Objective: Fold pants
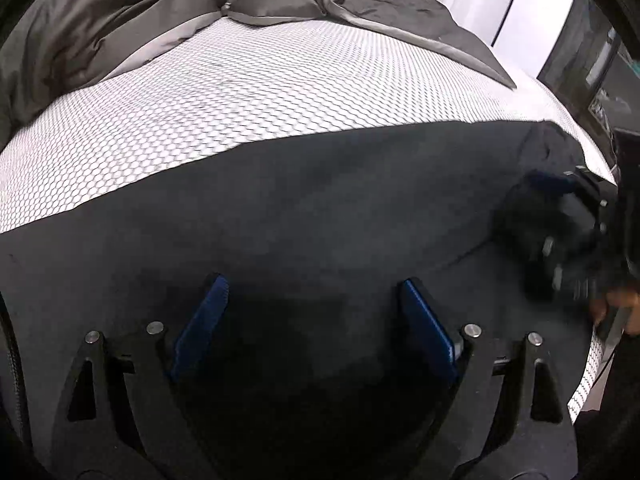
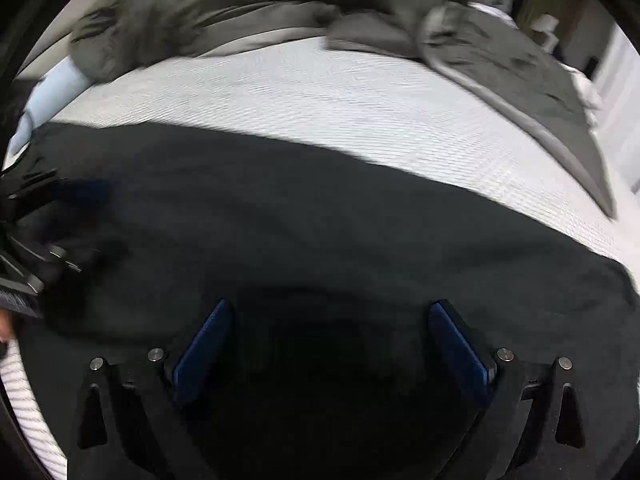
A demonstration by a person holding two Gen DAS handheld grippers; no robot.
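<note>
Dark pants [image 1: 320,208] lie spread flat along the near edge of a mattress [image 1: 240,92] with a white honeycomb-pattern cover. Their long axis runs left to right across both views, roughly square to the line the grippers point along. Far side of the bed: a rumpled grey duvet [image 1: 120,32], well apart from the pants.

Left gripper [image 1: 314,320]: jaws wide apart, blue pads showing, nothing between them. It hangs over the near part of the cloth, pointing steeply down; whether the fingertips touch the fabric cannot be told.

Right gripper [image 2: 330,344]: jaws also wide apart, nothing clamped. Same attitude, over the near strip of the pants. This view is blurred.

The 2 grippers work side by side. The right gripper shows at the right margin of the left wrist view, blurred, with part of a hand [image 1: 618,308] behind it; the left one sits at the left margin of the right wrist view. Left gripper is nearer the left stretch of the pants, right gripper nearer the right end, where the cloth bunches a little.

Judgement: the cloth lies ahead of and beneath both sets of jaws. A lengthwise fold would likely need both to pinch the near edge and carry it toward the far edge.
</note>
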